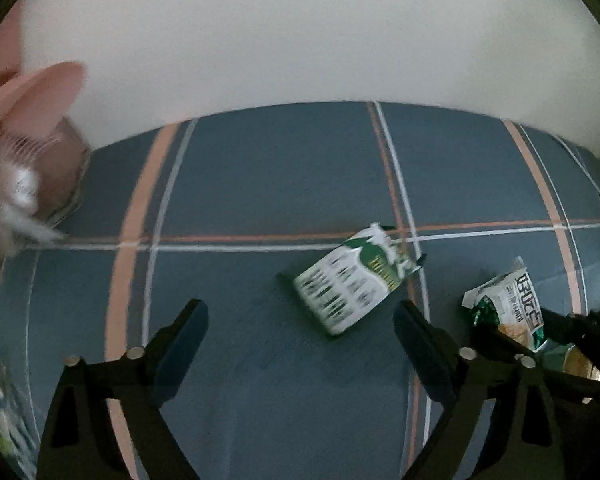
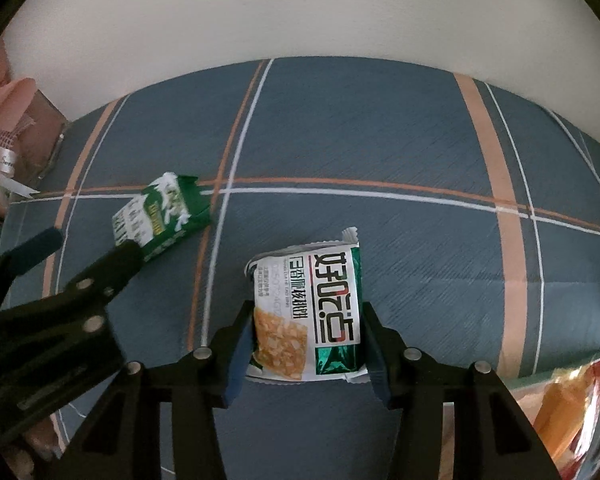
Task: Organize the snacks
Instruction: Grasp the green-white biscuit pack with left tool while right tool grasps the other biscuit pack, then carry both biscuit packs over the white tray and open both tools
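Blue-padded fingers (image 2: pixel 240 356) of the right gripper (image 2: pixel 306 354) are pressing in on both sides of a white-and-green snack packet (image 2: pixel 306 312), which is showing a photo of a golden, crumbly biscuit and bold printed characters; the packet is sitting clamped between them, its crimped top edge pointing away from the camera over the blue plaid cloth (image 2: pixel 380 140) covering the worktop. Off to the left of it, a green-and-white snack carton (image 2: pixel 160 216) is lying on its side on the cloth, tilted across one of the orange and white stripes, with nothing touching it. Reaching toward that carton, the left gripper (image 1: pixel 300 344) is hovering with its fingers (image 1: pixel 180 356) spread wide and nothing between them, the carton (image 1: pixel 352 284) lying just beyond their tips; from this left view the held packet (image 1: pixel 512 308) is showing at the right with the other gripper's dark frame across it. At the far left edge of the worktop, a pink ornament with a lace ribbon (image 2: pixel 8 132) is standing against the white wall (image 2: pixel 300 8). Something orange and shiny (image 2: pixel 564 408) is peeking in at the lower right, too cut off to identify.
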A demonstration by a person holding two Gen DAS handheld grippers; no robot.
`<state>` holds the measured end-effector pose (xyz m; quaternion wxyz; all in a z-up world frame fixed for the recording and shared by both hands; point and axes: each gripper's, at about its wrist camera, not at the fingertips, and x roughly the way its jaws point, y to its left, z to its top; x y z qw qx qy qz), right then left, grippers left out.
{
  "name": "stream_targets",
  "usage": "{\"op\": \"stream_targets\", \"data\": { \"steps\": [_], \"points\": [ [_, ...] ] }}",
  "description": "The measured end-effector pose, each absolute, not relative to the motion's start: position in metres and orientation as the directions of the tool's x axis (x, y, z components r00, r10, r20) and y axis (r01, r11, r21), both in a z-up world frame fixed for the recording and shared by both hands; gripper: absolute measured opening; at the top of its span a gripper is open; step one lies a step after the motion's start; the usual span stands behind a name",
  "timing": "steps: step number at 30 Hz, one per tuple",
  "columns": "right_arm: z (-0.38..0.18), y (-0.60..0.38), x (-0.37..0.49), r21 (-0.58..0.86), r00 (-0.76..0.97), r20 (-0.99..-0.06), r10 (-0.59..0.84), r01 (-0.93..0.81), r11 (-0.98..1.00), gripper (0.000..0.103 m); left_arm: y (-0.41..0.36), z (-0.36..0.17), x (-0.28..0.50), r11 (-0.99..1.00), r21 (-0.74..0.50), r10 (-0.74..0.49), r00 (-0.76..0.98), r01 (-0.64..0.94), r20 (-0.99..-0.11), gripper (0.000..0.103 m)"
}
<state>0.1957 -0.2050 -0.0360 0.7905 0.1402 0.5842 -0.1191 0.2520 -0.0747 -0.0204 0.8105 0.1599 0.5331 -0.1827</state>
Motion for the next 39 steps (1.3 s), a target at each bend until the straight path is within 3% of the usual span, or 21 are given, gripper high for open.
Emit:
{"op": "stream_targets", "data": {
  "steps": [6,11,13,15,28,39],
  "points": [
    [-0.036,-0.216,0.197,0.101,0.294,-0.956,-0.004,0.342,0.934,0.052,-0.089,-0.034,0.264,0.857,0.034,-0.167,0.339,0.514,-0.926,0.073],
    [-0.037,-0.211,0.186,0.097,0.298,-0.954,-0.007,0.33,0.939,0.053,-0.104,-0.038,0.283,0.847,0.039,-0.175,0.347,0.531,-0.921,0.069],
    [-0.037,-0.209,0.184,0.095,0.3,-0.954,-0.008,0.328,0.94,0.052,-0.103,-0.035,0.282,0.848,0.018,-0.196,0.346,0.529,-0.917,0.047],
    [-0.037,-0.209,0.183,0.096,0.3,-0.954,-0.008,0.33,0.939,0.052,-0.1,-0.033,0.283,0.856,0.008,-0.202,0.348,0.517,-0.915,0.043],
    [0.021,-0.205,0.125,0.158,0.353,-0.935,0.027,0.347,0.924,0.052,-0.058,0.007,0.237,0.936,-0.13,-0.241,0.326,0.328,-0.914,0.042],
    [0.08,-0.219,0.019,0.158,0.41,-0.912,-0.032,0.419,0.894,0.052,-0.068,0.062,0.128,0.909,-0.223,-0.348,0.346,0.352,-0.871,0.042]
  ]
}}
